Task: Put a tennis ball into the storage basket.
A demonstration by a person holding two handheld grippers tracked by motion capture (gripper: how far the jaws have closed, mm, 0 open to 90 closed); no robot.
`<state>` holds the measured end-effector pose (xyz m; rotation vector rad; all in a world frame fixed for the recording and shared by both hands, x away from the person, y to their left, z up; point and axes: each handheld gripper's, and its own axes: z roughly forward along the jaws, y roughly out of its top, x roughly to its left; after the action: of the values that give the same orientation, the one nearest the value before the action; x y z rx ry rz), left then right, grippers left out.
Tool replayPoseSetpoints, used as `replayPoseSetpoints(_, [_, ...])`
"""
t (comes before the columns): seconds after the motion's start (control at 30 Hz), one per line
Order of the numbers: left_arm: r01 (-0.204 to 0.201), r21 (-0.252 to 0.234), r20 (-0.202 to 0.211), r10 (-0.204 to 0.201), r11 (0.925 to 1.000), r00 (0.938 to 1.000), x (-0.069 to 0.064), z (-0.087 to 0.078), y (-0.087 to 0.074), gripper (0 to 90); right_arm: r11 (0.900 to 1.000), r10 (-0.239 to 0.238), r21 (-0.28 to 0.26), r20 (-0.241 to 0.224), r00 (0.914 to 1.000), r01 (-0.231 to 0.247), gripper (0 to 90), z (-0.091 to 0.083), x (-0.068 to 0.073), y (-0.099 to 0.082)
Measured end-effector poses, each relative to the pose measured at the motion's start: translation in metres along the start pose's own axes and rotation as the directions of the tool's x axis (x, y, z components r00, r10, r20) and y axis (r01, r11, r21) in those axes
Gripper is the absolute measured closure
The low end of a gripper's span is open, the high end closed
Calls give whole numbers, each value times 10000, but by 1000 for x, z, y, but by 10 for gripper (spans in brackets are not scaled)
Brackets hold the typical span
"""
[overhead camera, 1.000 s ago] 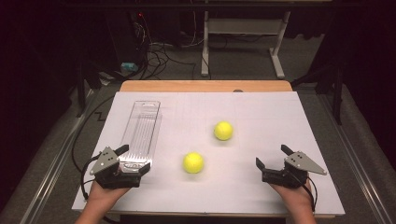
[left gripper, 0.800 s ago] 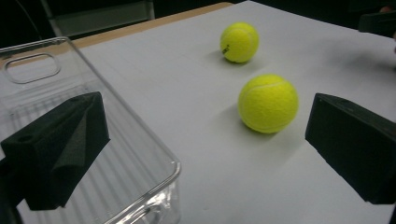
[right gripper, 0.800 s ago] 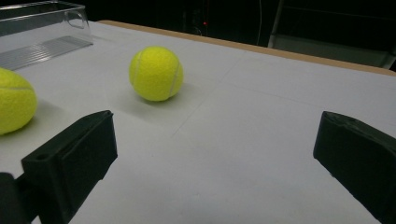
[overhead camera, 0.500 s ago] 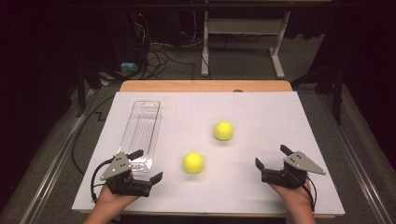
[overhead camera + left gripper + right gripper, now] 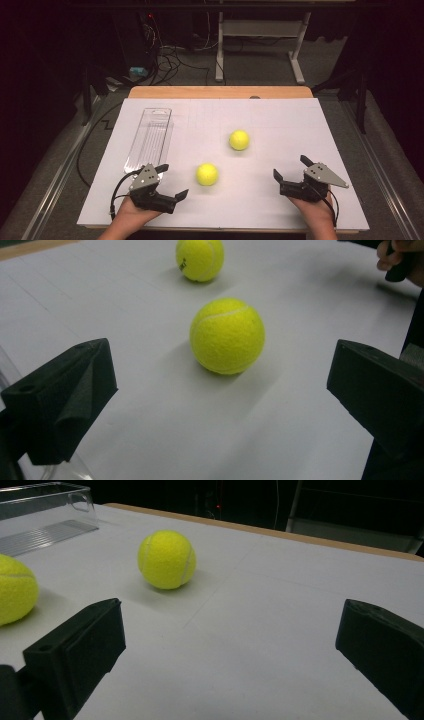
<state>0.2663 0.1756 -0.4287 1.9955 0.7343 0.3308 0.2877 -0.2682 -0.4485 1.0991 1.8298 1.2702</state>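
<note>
At the far left of the white-covered table [image 5: 280, 120] a clear plastic tube container [image 5: 150, 137] lies on its side, running lengthwise away from the person, its near end just beside the left gripper [image 5: 172, 181]. That gripper sits low at the near-left edge, held in the person's left hand [image 5: 131, 212], its black jaws spread wide apart with nothing between them and angled toward the middle of the table. In the left gripper view the nearer tennis ball [image 5: 227, 335] sits on the paper straight ahead, in line with the gap between the jaws but well short of them, untouched. To the right of the left gripper, in the high view, that same yellow ball [image 5: 207, 174] rests on the sheet, near the gripper but apart from it. A second tennis ball [image 5: 239, 140] lies farther back and a little to the right, well apart from the first. Farther right again, the right gripper [image 5: 291, 170] rests near the front edge in the person's right hand [image 5: 312, 207], its jaws also wide apart and empty, pointing leftward and back across the table. In the right gripper view the second ball [image 5: 166, 559] lies ahead toward the left, and the container's open end [image 5: 47, 510] shows beyond it at the upper left.
</note>
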Motion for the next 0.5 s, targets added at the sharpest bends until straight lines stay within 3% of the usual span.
replayPoseSetpoints(0.17, [-77, 795, 121, 67, 9968, 9999, -5, 12, 1, 7, 10000, 25, -3, -14, 10000, -25, 0, 0, 0, 0])
replayPoseSetpoints(0.33, [-221, 1491, 343, 171, 9886, 9993, -7, 21, 1, 7, 10000, 38, 21, 3, 10000, -38, 0, 0, 0, 0])
replayPoseSetpoints(0.5, [-27, 1875, 253, -21, 9823, 9997, -7, 27, 1, 7, 10000, 23, 39, -5, 10000, -23, 0, 0, 0, -1])
